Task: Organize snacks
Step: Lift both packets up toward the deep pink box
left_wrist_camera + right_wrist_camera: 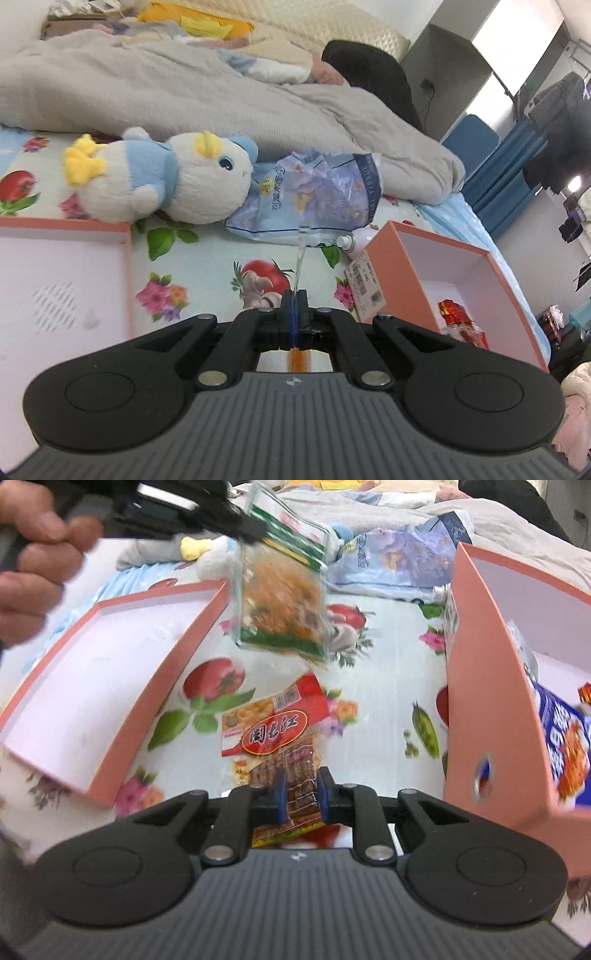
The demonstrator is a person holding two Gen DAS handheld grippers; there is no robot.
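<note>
Left gripper clenched on green-edged clear noodle packet, hanging above bedsheet; salmon-pink open cardboard box lies rightward. Right gripper grasps brown snack packet.

green snack packet hanging from the left gripper is motion-blurred, print unreadable. in the left wrist view it shows edge-on only. person's hand cut off by the left edge. blue packet inside the pink box half hidden by the box wall. brown snack packet partly covered by the right gripper.
</note>
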